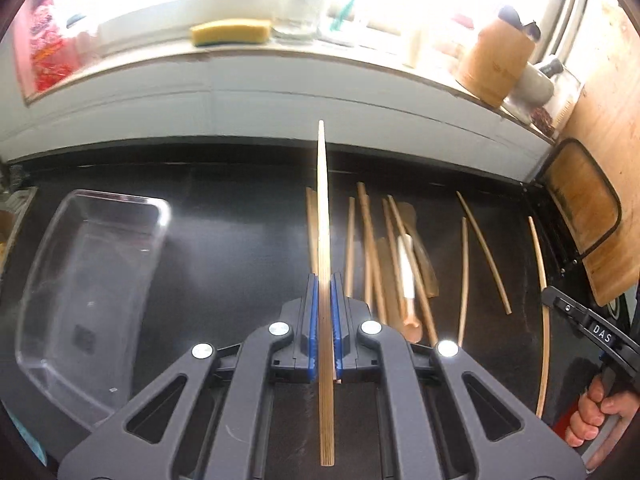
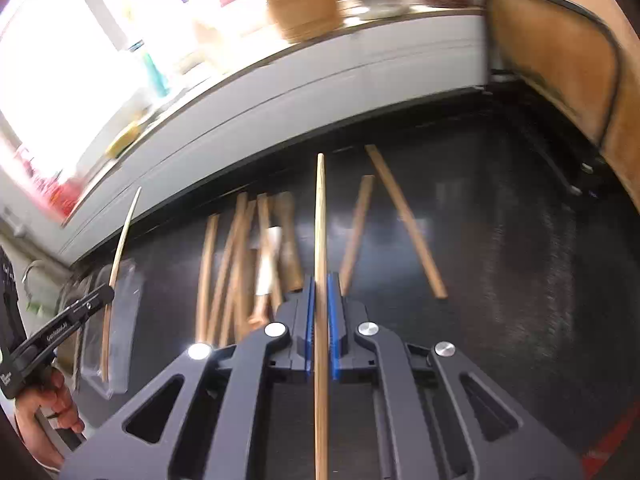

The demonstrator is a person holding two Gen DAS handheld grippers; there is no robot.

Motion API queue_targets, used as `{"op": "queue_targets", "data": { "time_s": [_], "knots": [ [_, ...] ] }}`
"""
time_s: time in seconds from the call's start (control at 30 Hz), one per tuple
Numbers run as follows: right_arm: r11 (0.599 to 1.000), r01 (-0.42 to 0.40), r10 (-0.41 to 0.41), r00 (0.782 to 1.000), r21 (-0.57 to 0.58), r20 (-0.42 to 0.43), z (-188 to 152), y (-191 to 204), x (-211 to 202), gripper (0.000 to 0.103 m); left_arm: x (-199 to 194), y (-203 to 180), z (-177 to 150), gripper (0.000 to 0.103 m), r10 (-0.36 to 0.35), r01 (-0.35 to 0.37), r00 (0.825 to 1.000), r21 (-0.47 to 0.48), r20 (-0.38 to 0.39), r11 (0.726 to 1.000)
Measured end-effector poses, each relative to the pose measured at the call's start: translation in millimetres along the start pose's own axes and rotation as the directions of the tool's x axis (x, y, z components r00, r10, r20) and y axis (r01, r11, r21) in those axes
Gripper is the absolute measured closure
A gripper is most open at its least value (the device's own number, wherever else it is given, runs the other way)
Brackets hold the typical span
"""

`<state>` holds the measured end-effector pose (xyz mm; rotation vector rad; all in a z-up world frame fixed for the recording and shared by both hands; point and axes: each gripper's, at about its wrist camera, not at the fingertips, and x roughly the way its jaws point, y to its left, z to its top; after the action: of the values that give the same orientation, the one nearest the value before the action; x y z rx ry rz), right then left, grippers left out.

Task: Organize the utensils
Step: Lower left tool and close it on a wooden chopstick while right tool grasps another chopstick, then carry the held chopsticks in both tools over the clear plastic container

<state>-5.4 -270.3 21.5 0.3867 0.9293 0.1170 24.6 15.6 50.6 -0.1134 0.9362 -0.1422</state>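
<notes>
- A single pale chopstick [image 1: 323, 216] is clamped between the blue pads of the left claw [image 1: 324, 280], its jaws closed tight on it; the stick runs forward past the fingertips and back over the claw body.
- A second chopstick [image 2: 321, 216] is gripped the same way by the right claw [image 2: 321, 280], jaws shut on it, the tip pointing toward the wall.
- Both held sticks are seen raised above the black worktop [image 1: 240, 216], not touching it.
- A loose pile of chopsticks and wooden utensils [image 1: 384, 256] is left lying on the worktop ahead of the claws, with a white-handled piece among them.
- Two more sticks [image 1: 480, 248] are seen lying apart, to the right of the pile.
- A clear plastic container [image 1: 92, 280] is seen at the left of the worktop, well apart from the pile.
- In the left wrist view, a hand [image 1: 596, 416] is seen at the lower right edge, holding the other claw's handle.
- A yellow sponge [image 1: 230, 32] and a bamboo holder [image 1: 496, 60] are seen on the windowsill behind.
</notes>
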Motion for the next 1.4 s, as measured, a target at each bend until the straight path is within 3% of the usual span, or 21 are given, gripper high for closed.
{"op": "queue_targets", "data": {
  "time_s": [0.17, 0.3, 0.5, 0.83, 1.0, 1.23, 1.4],
  "knots": [
    [0.99, -0.13, 0.127, 0.99, -0.057, -0.062, 0, 39, 15, 0.096, -32, 31, -5, 0.098, 0.099, -0.099, 0.995, -0.047, 0.003, 0.994],
    [0.97, -0.234, 0.226, 0.967, -0.061, -0.118, -8, 76, 24, 0.096, -50, 72, -13, 0.098, 0.168, -0.168, 0.986, -0.102, -0.006, 0.981],
    [0.95, -0.306, 0.291, 0.94, -0.064, -0.176, -26, 133, 39, 0.096, -54, 117, -19, 0.098, 0.171, -0.171, 0.985, -0.142, -0.015, 0.975],
    [0.946, -0.317, 0.323, 0.931, 0.066, -0.167, -42, 257, 89, 0.096, -34, 235, -19, 0.098, 0.081, -0.092, 0.99, -0.087, -0.119, 0.992],
    [0.961, -0.268, 0.275, 0.943, 0.066, -0.187, -60, 307, 117, 0.096, -18, 284, -12, 0.098, 0.038, -0.05, 0.985, -0.071, -0.168, 0.996],
    [0.977, -0.211, 0.212, 0.95, 0.031, -0.231, -78, 352, 148, 0.096, -4, 322, -3, 0.098, -0.001, -0.012, 0.982, -0.066, -0.19, 0.998],
    [0.981, -0.194, 0.193, 0.954, 0.022, -0.23, -80, 368, 159, 0.096, 1, 329, 0, 0.098, -0.016, 0.008, 0.98, -0.043, -0.201, 0.999]
  ]
}}
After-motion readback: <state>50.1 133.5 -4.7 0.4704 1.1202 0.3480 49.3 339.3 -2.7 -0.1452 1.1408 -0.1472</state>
